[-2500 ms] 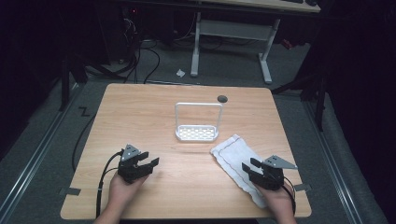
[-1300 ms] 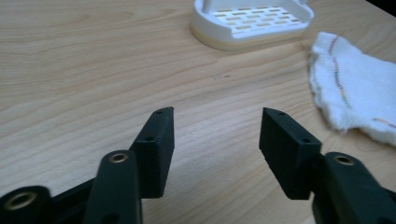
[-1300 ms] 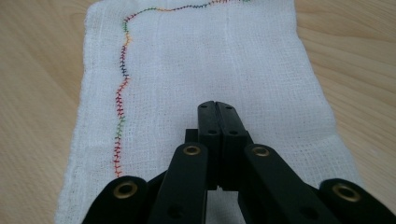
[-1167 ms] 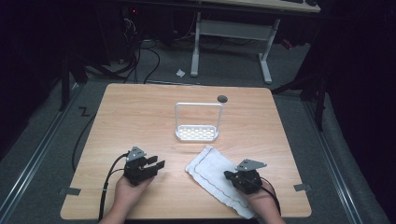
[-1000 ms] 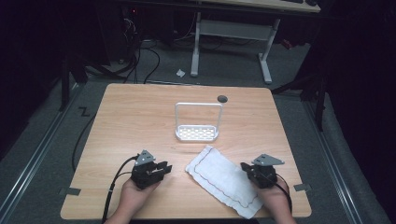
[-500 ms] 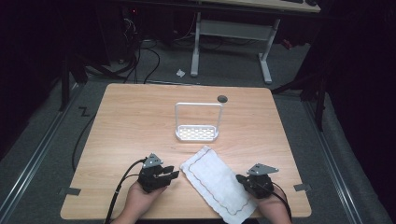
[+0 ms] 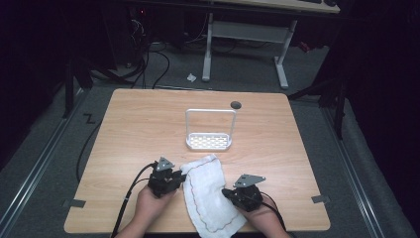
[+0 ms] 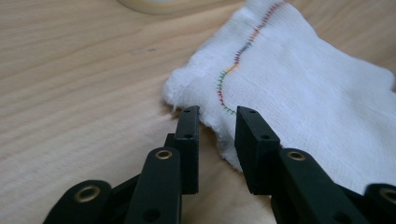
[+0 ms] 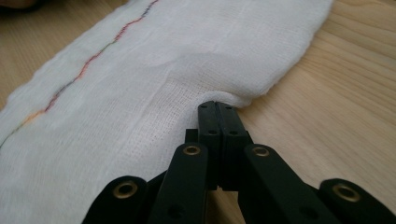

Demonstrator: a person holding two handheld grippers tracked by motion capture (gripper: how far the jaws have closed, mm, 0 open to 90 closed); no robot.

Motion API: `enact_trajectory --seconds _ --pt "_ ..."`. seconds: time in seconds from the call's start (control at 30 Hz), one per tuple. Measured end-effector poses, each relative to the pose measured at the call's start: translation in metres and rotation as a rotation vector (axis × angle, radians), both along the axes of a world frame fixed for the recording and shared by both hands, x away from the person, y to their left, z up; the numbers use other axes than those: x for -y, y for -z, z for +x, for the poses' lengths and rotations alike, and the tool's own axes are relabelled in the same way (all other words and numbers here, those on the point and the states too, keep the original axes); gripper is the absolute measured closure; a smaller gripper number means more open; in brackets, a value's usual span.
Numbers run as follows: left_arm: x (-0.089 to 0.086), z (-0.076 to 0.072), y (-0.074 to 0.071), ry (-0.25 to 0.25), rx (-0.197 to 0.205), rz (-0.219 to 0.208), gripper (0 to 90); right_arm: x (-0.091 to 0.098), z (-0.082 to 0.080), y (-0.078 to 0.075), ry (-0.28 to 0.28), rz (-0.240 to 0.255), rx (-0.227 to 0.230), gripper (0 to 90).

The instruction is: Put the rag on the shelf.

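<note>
One cloth (image 7: 208, 194), long axis near-to-far.

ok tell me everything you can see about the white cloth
The white cloth is a thin, loosely woven rectangle, gauze-like, with a wavy line of multicoloured stitching near one long edge. It lies flat, slightly rumpled, on the wooden table near the front edge, its near end reaching that edge, just in front of the white rack. The right tool is shut on its right edge, bunching the fabric there. The left tool has just been closing its jaws, which straddle the cloth's frayed left edge, not yet pinching.
</note>
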State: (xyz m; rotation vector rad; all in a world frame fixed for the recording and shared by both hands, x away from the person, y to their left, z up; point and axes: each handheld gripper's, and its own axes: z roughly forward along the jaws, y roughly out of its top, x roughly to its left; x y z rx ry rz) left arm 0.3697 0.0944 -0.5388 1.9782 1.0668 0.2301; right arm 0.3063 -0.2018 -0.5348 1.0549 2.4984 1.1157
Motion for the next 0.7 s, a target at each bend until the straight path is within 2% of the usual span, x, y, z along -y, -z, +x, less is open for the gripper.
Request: enact_trajectory --seconds 0.1,0.17,0.27,0.33,0.37,0.43,0.53,0.57,0.6,0.7 --pt "-0.002 0.001 0.000 -0.009 -0.001 -0.005 71.2 -0.003 -0.003 0.000 -0.011 0.002 0.007 90.0" --pt "-0.004 0.001 -0.001 -0.020 -0.001 -0.004 68.3 0.000 -0.003 -0.004 -0.005 0.025 0.018 90.0" --pt "-0.010 -0.005 -0.006 -0.012 0.033 -0.027 69.3 0.004 0.003 -0.011 0.017 0.029 0.057 90.0" --pt "-0.011 -0.007 -0.007 -0.012 0.038 -0.032 69.4 0.004 0.009 -0.012 0.028 0.024 0.068 90.0" --pt "-0.012 -0.013 -0.005 0.008 0.029 -0.041 69.2 0.002 0.014 -0.013 0.032 0.028 0.070 90.0" --pt "-0.009 -0.017 -0.002 0.022 0.028 -0.016 68.7 -0.003 0.020 -0.013 0.031 0.026 0.080 90.0" --pt "-0.005 -0.018 -0.001 0.039 0.021 -0.015 68.4 -0.017 0.037 -0.012 0.025 0.010 0.087 90.0" --pt "-0.005 -0.018 -0.001 0.039 0.021 -0.015 68.5 -0.023 0.046 -0.011 0.026 0.018 0.079 90.0" --pt "-0.002 -0.018 -0.001 0.046 0.023 -0.014 68.5 -0.023 0.046 -0.011 0.026 0.018 0.079 90.0" --pt "0.003 -0.019 0.000 0.064 0.041 0.020 69.1 -0.031 0.060 -0.006 0.031 -0.012 0.058 90.0"
